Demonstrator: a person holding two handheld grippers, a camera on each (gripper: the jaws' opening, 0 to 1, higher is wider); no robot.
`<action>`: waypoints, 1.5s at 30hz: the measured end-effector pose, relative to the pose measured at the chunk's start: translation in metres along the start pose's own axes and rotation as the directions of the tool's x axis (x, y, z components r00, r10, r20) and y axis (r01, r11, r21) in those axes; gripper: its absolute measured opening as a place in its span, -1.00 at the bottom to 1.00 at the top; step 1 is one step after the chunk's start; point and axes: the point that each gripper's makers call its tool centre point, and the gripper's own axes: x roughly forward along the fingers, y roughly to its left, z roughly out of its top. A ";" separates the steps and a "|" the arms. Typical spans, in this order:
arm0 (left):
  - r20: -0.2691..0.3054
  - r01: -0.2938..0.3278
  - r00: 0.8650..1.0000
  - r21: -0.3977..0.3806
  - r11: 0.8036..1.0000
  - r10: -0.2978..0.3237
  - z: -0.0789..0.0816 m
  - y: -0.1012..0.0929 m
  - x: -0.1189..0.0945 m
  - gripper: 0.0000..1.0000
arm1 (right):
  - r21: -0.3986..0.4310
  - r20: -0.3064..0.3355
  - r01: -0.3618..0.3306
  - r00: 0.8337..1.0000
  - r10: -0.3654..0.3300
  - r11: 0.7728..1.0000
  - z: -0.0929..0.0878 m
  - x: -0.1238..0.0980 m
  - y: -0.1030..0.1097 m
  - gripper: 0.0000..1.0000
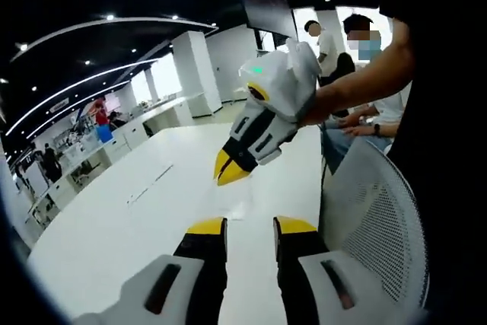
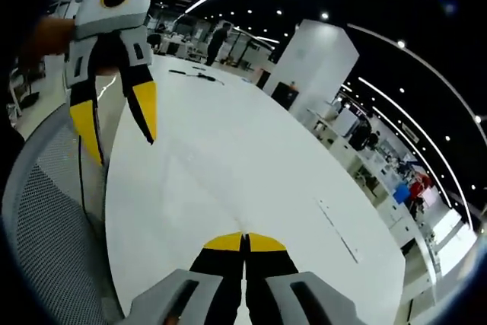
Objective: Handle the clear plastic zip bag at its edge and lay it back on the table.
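Note:
The clear plastic zip bag (image 1: 231,202) is a faint, glossy sheet on the white table (image 1: 114,226), just past my left gripper (image 1: 250,225), whose jaws stand open with nothing between them. My right gripper (image 1: 227,172) comes in from the right, tips together at the bag's upper edge. In the right gripper view the right gripper (image 2: 243,242) is shut, and the bag (image 2: 199,182) shows as faint creases running away from its tips; it appears to pinch the near edge. The left gripper (image 2: 118,123) hovers open at the upper left.
A grey mesh chair back (image 1: 374,222) stands close on the right, also seen as a chair back (image 2: 49,215). People (image 1: 364,108) sit beyond the table edge. Small dark items (image 2: 194,74) lie at the table's far end. A thin strip (image 2: 338,230) lies on the tabletop.

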 end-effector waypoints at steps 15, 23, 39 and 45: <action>-0.048 -0.105 0.994 -0.087 0.991 0.101 -0.036 0.015 -0.032 -0.32 | -0.053 -0.058 -0.002 0.998 -0.001 0.999 -0.026 0.022 0.016 -1.00; -0.068 -0.119 0.991 -0.115 0.986 0.112 -0.050 0.012 -0.034 -0.25 | -0.002 -0.134 0.028 0.991 -0.028 1.000 -0.048 0.036 0.017 -1.00; -0.107 -0.145 0.985 -0.109 0.983 0.133 -0.078 0.003 -0.039 -0.24 | 0.148 -0.214 0.051 0.977 -0.019 0.988 -0.070 0.069 0.018 -1.00; -0.121 -0.148 0.984 -0.118 0.982 0.134 -0.091 0.004 -0.040 -0.23 | 0.236 -0.182 -0.033 0.980 0.077 0.971 -0.071 0.084 0.031 -1.00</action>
